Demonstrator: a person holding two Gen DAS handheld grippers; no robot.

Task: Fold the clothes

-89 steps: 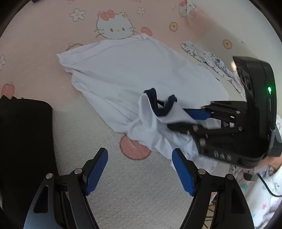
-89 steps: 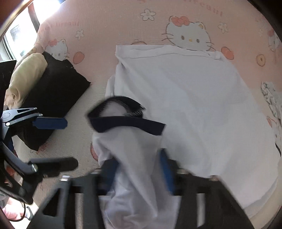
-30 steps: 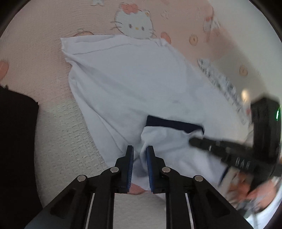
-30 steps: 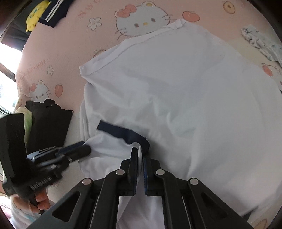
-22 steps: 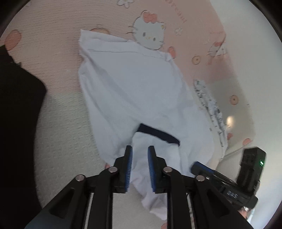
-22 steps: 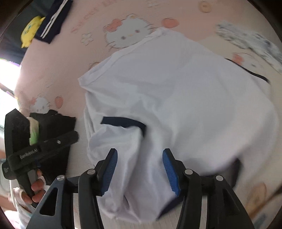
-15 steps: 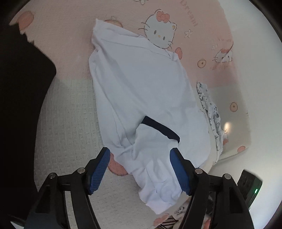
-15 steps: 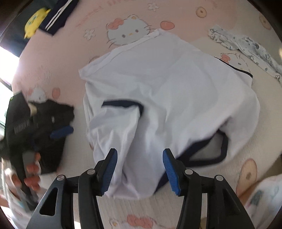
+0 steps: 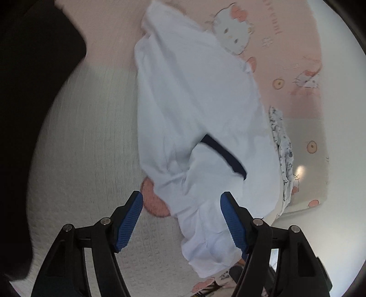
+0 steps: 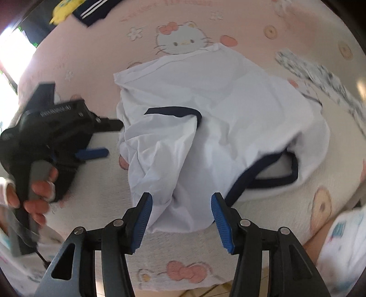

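A white T-shirt [image 9: 194,109] [image 10: 219,107] with navy trim lies crumpled on a pink cartoon-cat bedsheet [image 10: 176,29]. One sleeve with a navy cuff [image 10: 173,112] [image 9: 225,157] is folded over the body, and the navy collar [image 10: 272,171] shows at the right. My left gripper [image 9: 181,219] is open above the shirt's near end, with nothing in it. My right gripper [image 10: 180,213] is open too, above the shirt's near edge. The left gripper [image 10: 96,139] also appears in the right wrist view, held in a hand [image 10: 34,192] at the left.
A black garment [image 9: 34,68] lies to the left of the shirt. A patterned white cloth [image 9: 282,146] [image 10: 320,73] lies at the right. A navy striped item [image 10: 93,11] and a yellow item [image 10: 65,6] sit at the far edge. A person's patterned clothing [image 10: 340,246] shows at the lower right.
Both grippers let go of the sleeve, opened and pulled back from the shirt. The sleeve now rests folded over the shirt's body.
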